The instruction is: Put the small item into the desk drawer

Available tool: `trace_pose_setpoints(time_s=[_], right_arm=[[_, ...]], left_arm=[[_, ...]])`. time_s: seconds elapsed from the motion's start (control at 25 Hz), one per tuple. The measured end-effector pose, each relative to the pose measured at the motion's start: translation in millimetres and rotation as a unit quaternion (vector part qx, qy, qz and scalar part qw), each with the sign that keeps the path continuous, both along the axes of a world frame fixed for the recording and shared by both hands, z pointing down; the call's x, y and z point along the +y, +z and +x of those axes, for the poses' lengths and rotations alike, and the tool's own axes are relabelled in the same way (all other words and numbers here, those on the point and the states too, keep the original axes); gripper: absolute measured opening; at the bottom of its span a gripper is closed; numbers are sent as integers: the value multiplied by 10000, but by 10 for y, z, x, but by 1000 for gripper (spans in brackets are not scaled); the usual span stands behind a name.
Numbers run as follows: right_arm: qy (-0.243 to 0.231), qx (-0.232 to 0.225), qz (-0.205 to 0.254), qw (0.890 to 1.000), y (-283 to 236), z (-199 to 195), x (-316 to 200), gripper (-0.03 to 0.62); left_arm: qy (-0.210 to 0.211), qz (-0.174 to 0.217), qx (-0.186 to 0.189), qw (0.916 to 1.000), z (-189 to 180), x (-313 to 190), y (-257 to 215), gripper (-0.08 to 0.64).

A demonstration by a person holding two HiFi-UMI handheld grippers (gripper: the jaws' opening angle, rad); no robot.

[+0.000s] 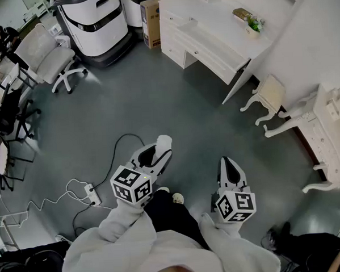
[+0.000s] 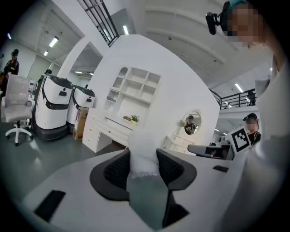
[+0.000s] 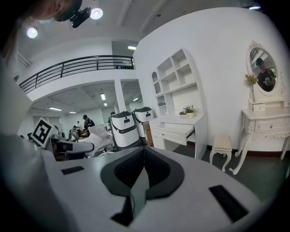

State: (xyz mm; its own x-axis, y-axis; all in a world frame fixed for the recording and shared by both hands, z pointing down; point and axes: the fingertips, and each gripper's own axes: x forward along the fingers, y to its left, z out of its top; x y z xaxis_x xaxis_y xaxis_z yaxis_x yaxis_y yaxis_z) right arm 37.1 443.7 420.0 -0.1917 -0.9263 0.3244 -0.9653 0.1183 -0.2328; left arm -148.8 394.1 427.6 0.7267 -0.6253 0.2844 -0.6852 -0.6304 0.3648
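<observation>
My left gripper (image 1: 161,149) is shut on a small white soft item (image 1: 164,142) that sticks out past the jaw tips. In the left gripper view the white item (image 2: 142,154) fills the gap between the dark pads (image 2: 118,168), and the white desk (image 2: 105,131) stands far ahead. My right gripper (image 1: 229,162) is shut with nothing in it; in its own view the right gripper (image 3: 144,153) has its jaws meeting at the tip. The desk (image 1: 221,23) stands across the room, its top drawer (image 1: 189,31) pulled out, and the same drawer (image 3: 176,132) shows open in the right gripper view.
A small white stool (image 1: 271,92) and a white dressing table (image 1: 327,123) stand at the right. Two white machines (image 1: 98,21), a cardboard box (image 1: 149,14) and an office chair (image 1: 48,60) are at the back left. A power strip with cable (image 1: 93,194) lies on the grey floor by my feet.
</observation>
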Motion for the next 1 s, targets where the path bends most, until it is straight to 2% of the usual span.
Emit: trace_pose_setpoints(time_s=[0.16,0.32,0.56,1.0], right_arm=[[-1,-66,-2,10000,-56,37,198,33],[74,-257,168,9995,-180,21,226,34],[61,-200,139,9997,-179,-103,179,34],[252,-138,317,9991,-360,-288,76,34]], left_arm=[[36,237,-296,9993,17,123,-90,187],[-9,314,-337,9989,-76,158,-199,187],[-41,354,-305,9989,-185,146,-228,187],[309,527,-126,9981,-233,95,-342,187]])
